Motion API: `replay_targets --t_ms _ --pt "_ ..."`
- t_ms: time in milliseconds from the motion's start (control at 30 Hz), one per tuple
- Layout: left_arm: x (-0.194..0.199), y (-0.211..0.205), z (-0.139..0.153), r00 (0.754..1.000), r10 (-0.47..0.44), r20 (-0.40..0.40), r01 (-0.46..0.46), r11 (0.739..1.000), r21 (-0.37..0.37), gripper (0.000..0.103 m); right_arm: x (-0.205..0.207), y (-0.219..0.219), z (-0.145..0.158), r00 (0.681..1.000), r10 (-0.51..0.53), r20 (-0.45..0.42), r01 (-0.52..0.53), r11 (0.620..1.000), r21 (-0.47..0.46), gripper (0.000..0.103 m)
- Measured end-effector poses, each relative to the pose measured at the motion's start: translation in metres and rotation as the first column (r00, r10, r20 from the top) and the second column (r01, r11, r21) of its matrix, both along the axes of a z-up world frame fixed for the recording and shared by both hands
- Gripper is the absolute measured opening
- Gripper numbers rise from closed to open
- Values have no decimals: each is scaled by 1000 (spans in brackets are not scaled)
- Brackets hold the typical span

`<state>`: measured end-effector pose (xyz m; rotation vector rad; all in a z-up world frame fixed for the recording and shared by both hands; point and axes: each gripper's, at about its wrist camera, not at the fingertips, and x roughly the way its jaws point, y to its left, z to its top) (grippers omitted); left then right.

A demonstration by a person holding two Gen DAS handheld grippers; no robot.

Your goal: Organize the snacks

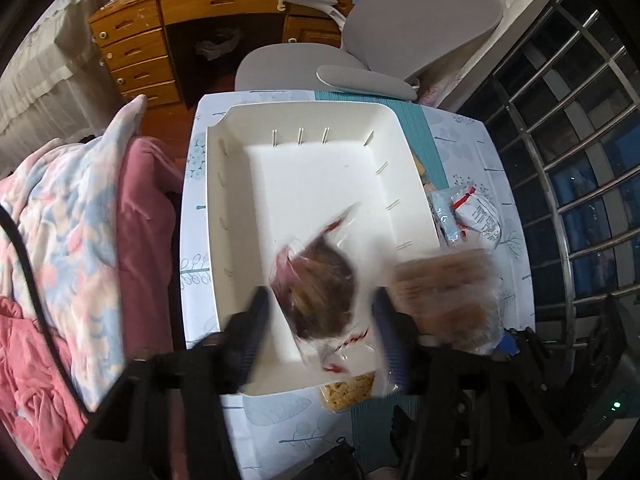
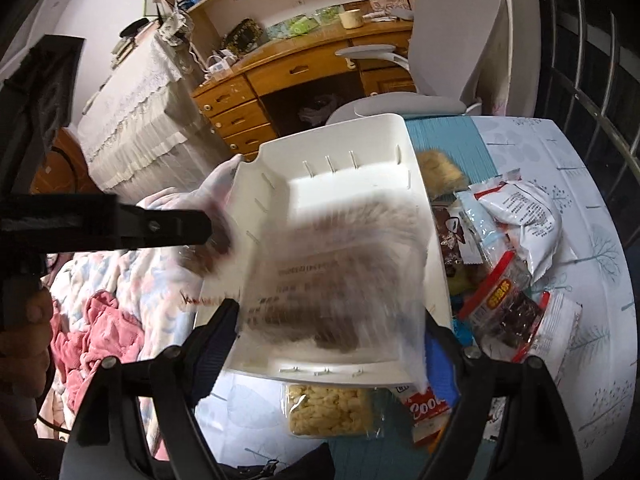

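**Two snack bags over the white bin**

A white bin (image 1: 312,184) sits on a small table (image 1: 472,140) covered with a leaf-print cloth. Its floor is bare apart from what hangs above it.

The left gripper (image 1: 320,320) points steeply down over the near end of the bin. Its jaws stand apart, and a clear bag of dark snacks (image 1: 320,292) with red-striped trim lies blurred between them. The pads do not appear to press on it, though the blur makes this hard to judge.

The right gripper (image 2: 332,320) stands wide over the same bin, a flat clear packet (image 2: 332,264) with printed text and brown contents spanning the space between its fingers. The packet is heavily blurred. Whether the pads clamp its edges I cannot tell. In the left view the same packet (image 1: 444,296) shows just right of the bin's near corner.

More snacks lie on the table: a bag of pale yellow puffs (image 2: 330,410) touching the bin's near wall, a red cookie pack (image 2: 428,412) beside it, a white pouch (image 2: 524,224) and a red-rimmed pack of dark pieces (image 2: 504,304) to the right of the bin.

Beyond the table stand a grey chair (image 1: 420,20) and a wooden desk (image 1: 168,28). A floral blanket (image 1: 76,216) lies to the left.
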<state>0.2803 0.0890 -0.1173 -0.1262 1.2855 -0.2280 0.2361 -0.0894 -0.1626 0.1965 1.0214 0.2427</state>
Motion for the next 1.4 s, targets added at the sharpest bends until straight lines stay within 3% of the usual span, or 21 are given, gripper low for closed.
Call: replay_targets --t_ms 67,167,733,1067,1400 --pt "0 6 1 1000 -4 16 4 1000 -5 71 0 2 0 1000 -11 2 11 1000 10 87" --pt "-1 13 2 1000 -7 20 7 1000 -3 71 -1 5 2 1000 -29 6 29 1000 -1 91" --pt "-37 26 6 1000 15 25 -16 1000 23 71 -19 -12 14 995 -98 -15 97 995 -20 91" --pt "-71 28 12 994 103 28 -104 994 28 71 -29 -47 29 996 -85 -16 85 996 -2 91" --pt "-103 19 6 972 236 8 -236 971 21 71 -37 -91 29 998 -36 -58 36 999 -2 91"
